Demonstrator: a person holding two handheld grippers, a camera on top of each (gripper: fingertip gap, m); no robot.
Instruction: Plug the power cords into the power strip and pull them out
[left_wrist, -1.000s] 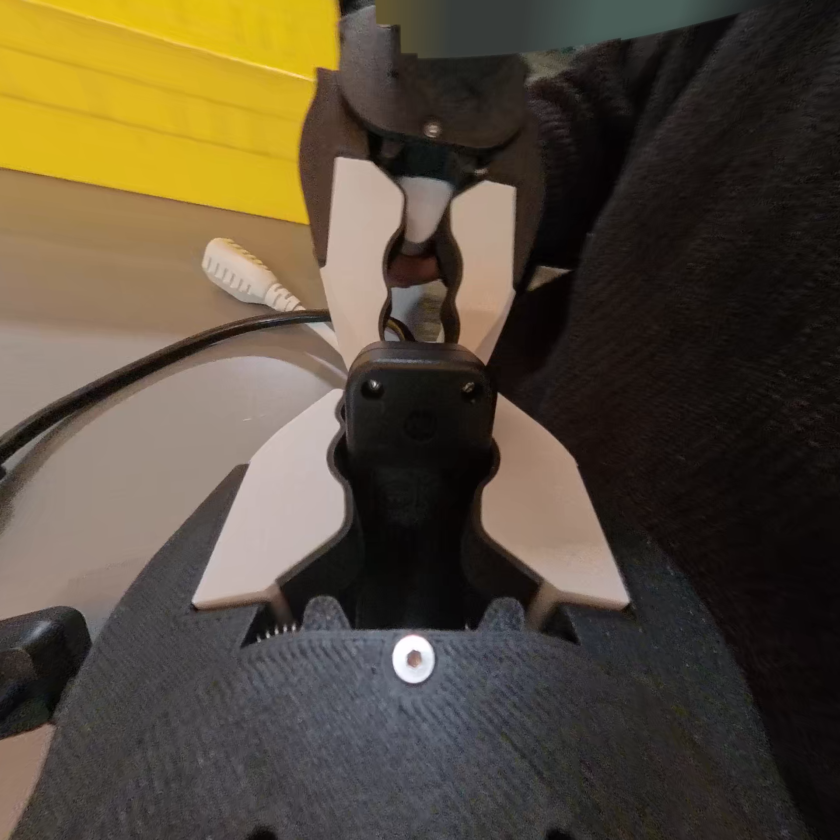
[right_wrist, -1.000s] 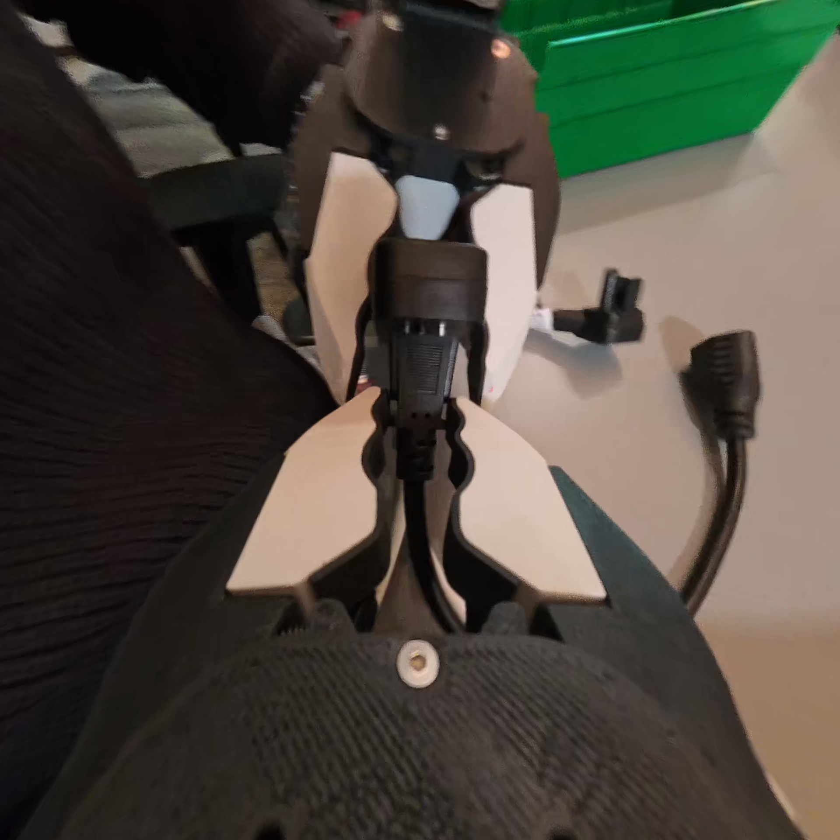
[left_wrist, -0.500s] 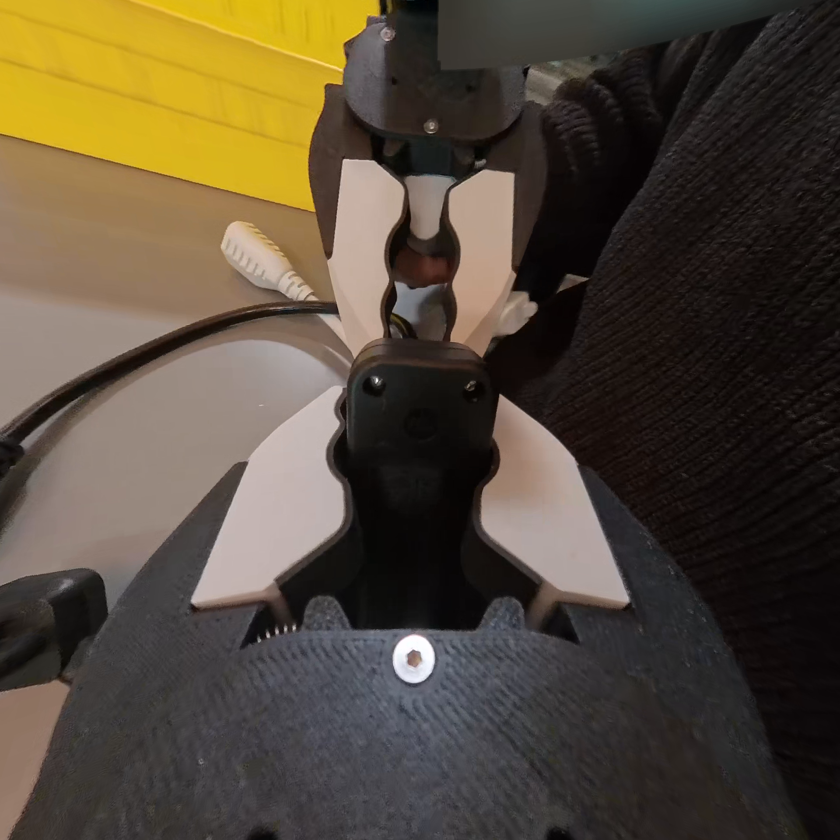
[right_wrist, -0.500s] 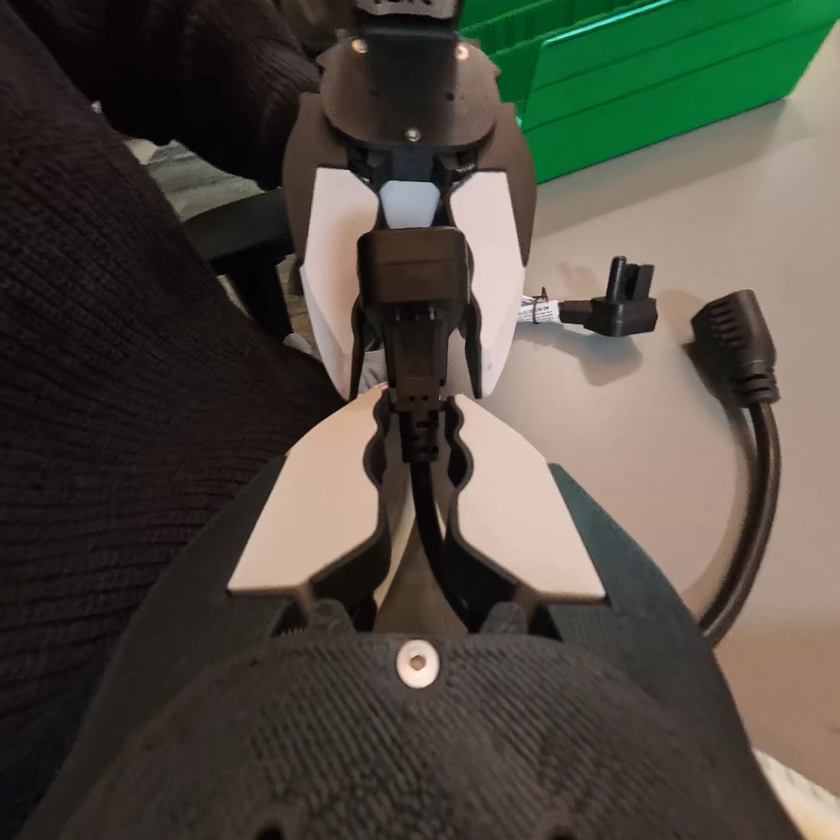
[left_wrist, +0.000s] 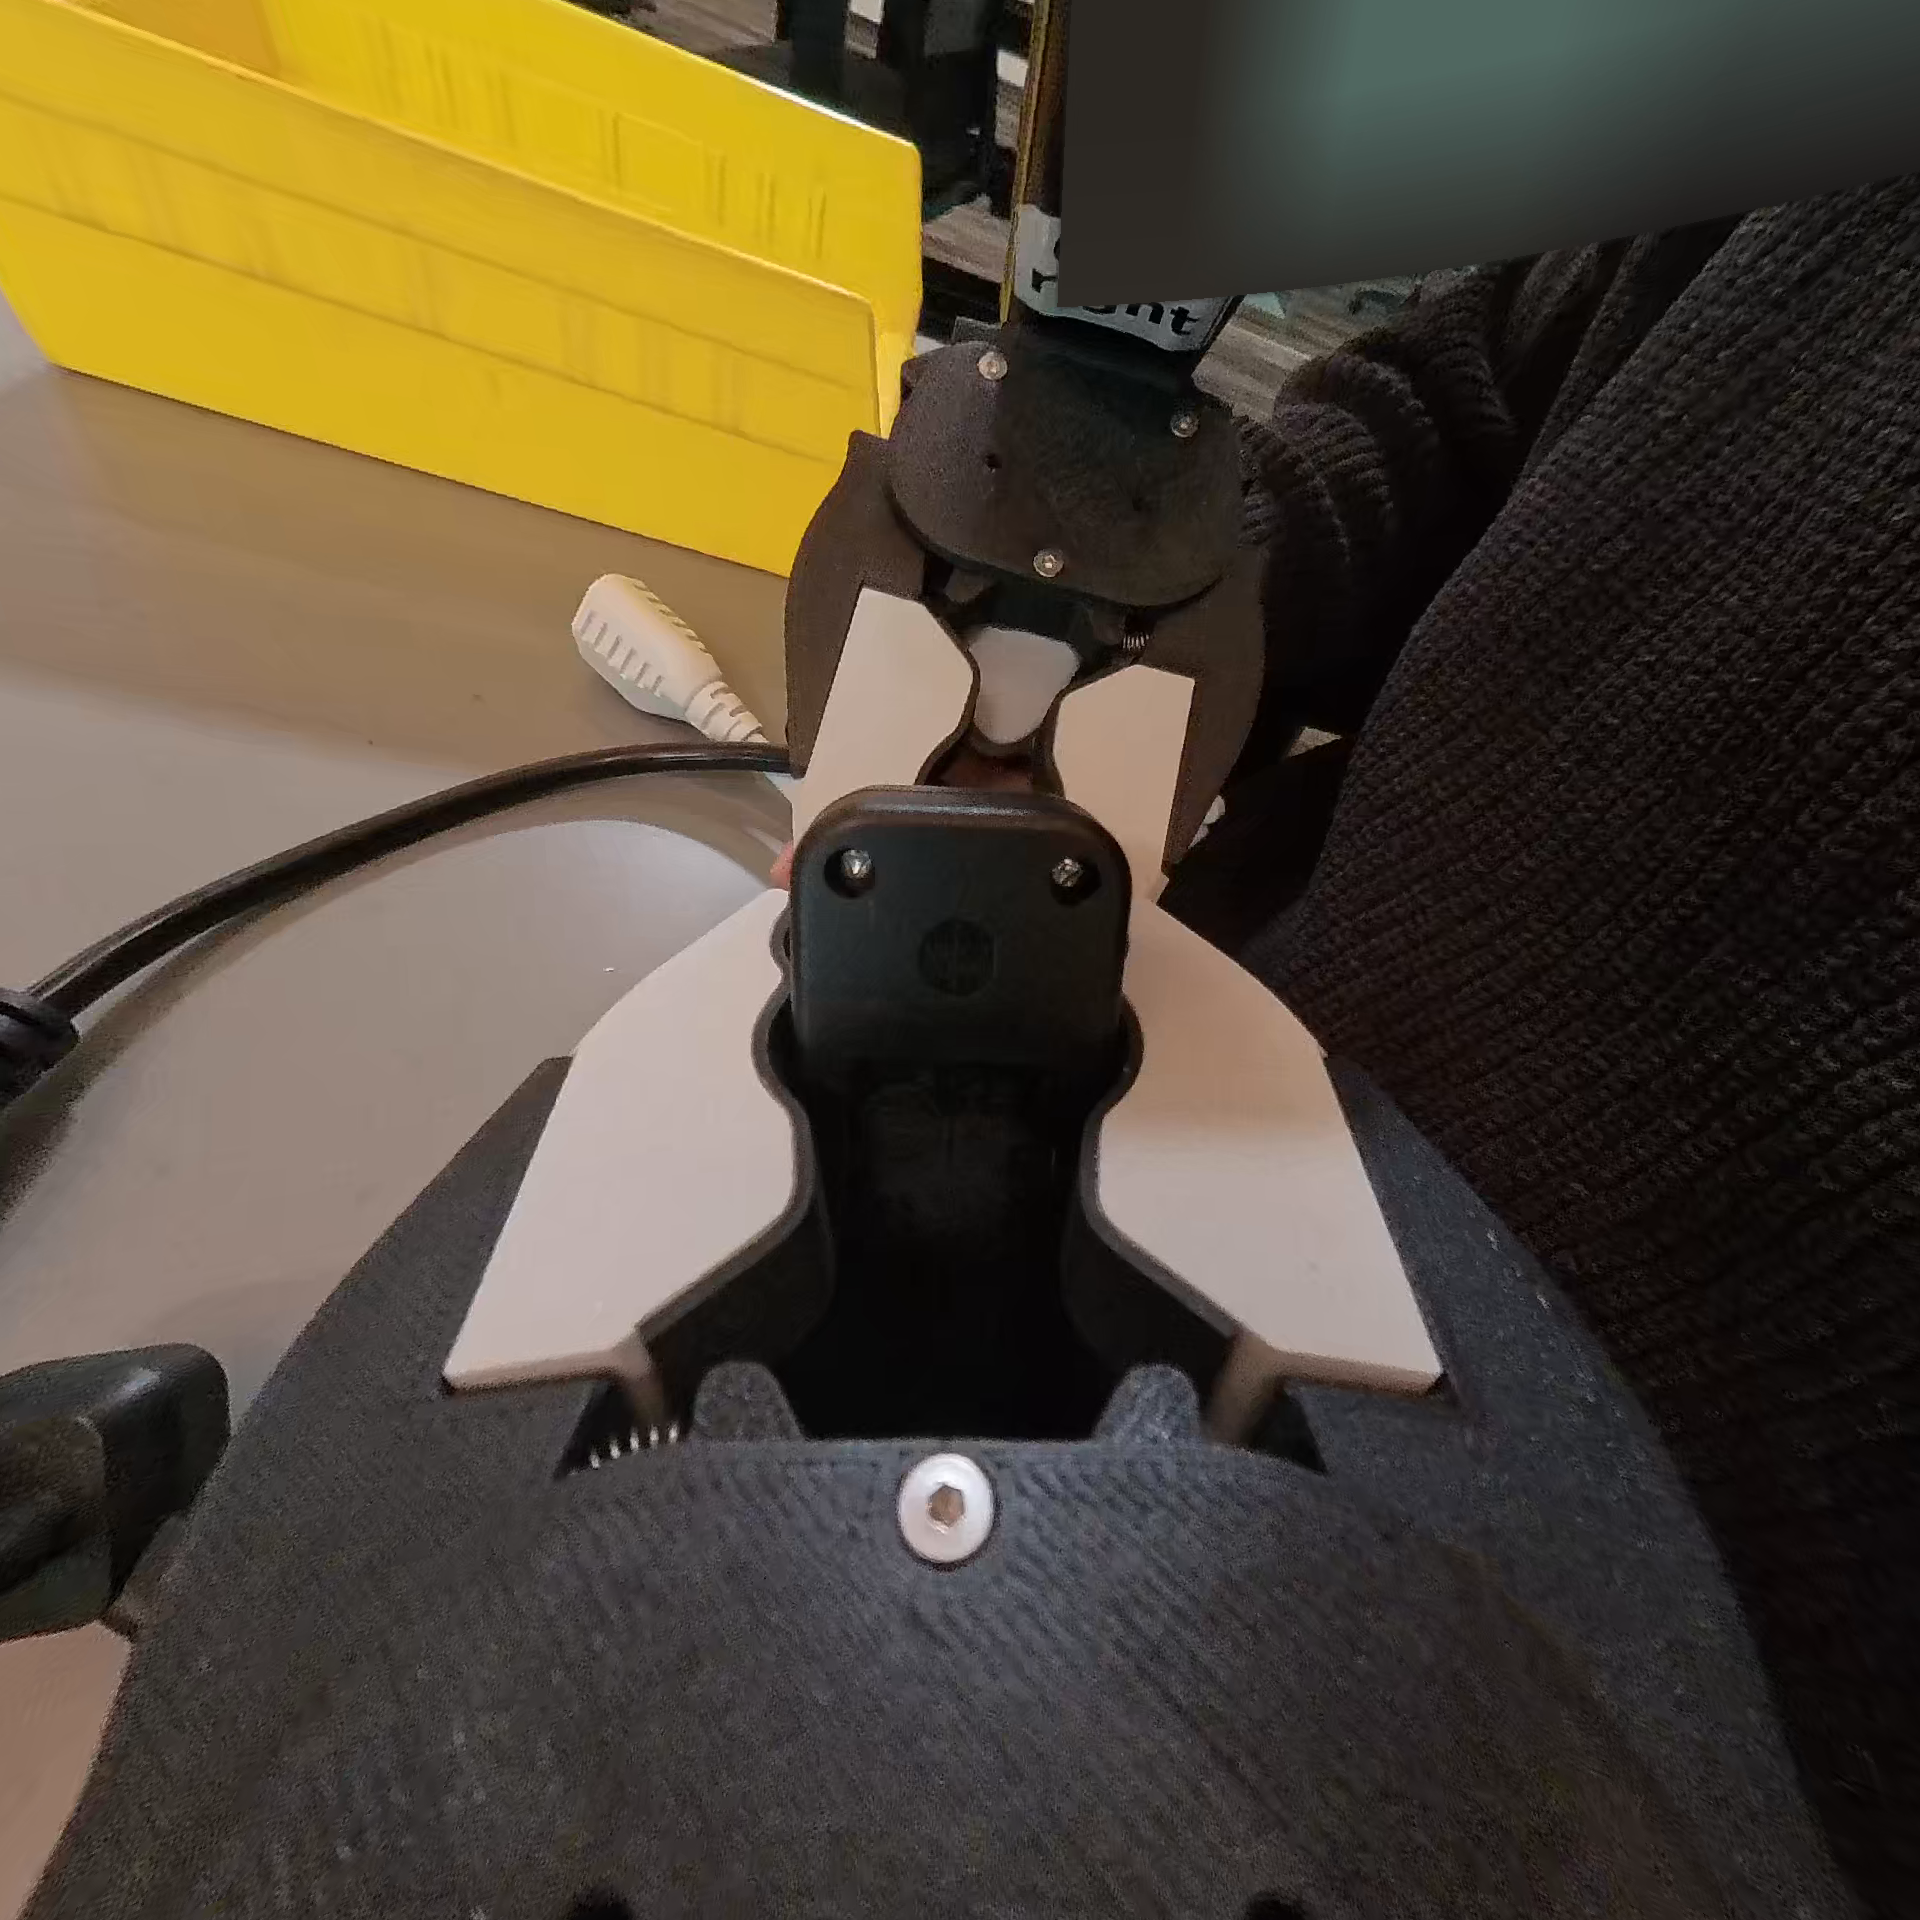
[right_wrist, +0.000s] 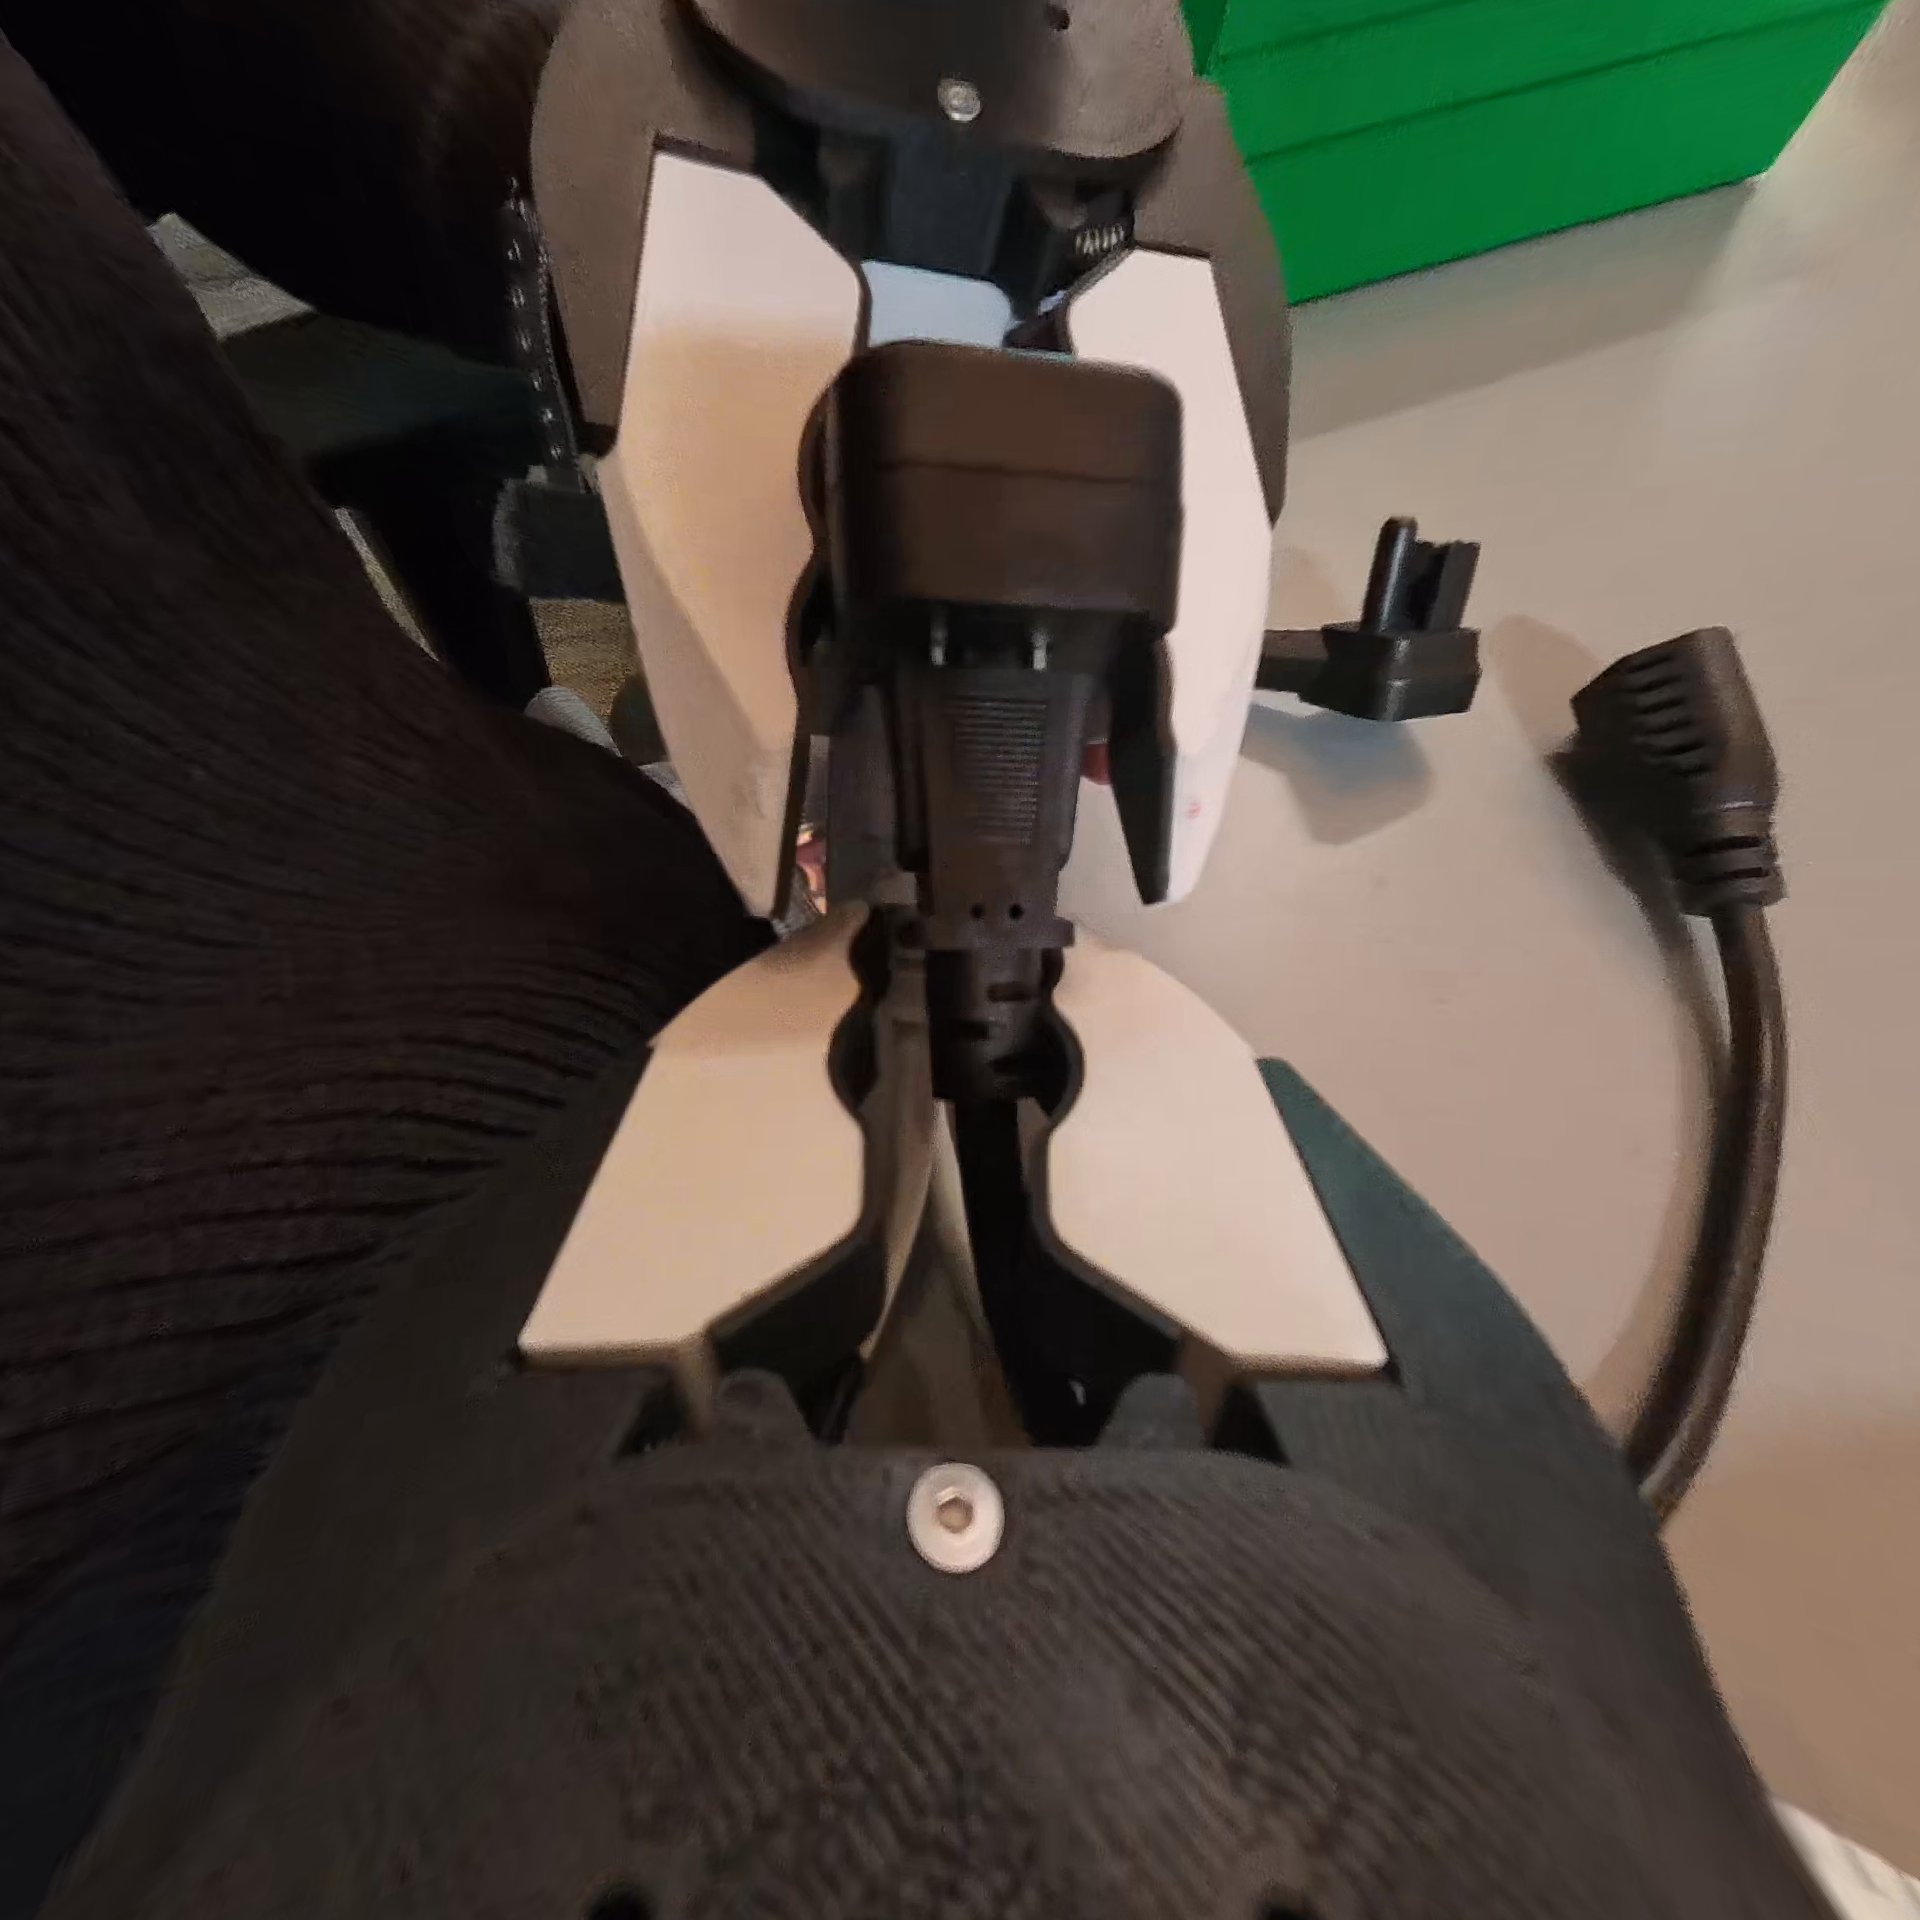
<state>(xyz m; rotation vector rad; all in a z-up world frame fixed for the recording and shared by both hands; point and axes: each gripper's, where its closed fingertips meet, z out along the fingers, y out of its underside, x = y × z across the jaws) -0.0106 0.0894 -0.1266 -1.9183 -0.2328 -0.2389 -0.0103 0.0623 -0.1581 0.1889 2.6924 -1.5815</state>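
My left gripper (left_wrist: 956, 935) is shut on a black socket block of the power strip (left_wrist: 956, 1008), which has two screws on its back. My right gripper (right_wrist: 977, 935) is shut on a black power cord plug (right_wrist: 987, 769), and its cord (right_wrist: 987, 1195) runs back between the fingers. The two grippers face each other above the table. The plug's metal prongs are partly in the socket block (right_wrist: 997, 488), with a short length of prong showing. In the left wrist view the right gripper (left_wrist: 987, 769) sits just behind the block.
A yellow bin (left_wrist: 468, 312) stands at the back left, with a white plug (left_wrist: 644, 665) and a black cable (left_wrist: 364, 842) on the table (left_wrist: 260, 1039). A green bin (right_wrist: 1558, 135), an angled black plug (right_wrist: 1392, 655) and a thick black connector (right_wrist: 1683, 758) lie to the right. A person's black sleeve (left_wrist: 1610, 831) is close by.
Both grippers have shifted together while staying mated. The left gripper looks nearer and larger in the right wrist view. More of the yellow bin shows in the left wrist view.
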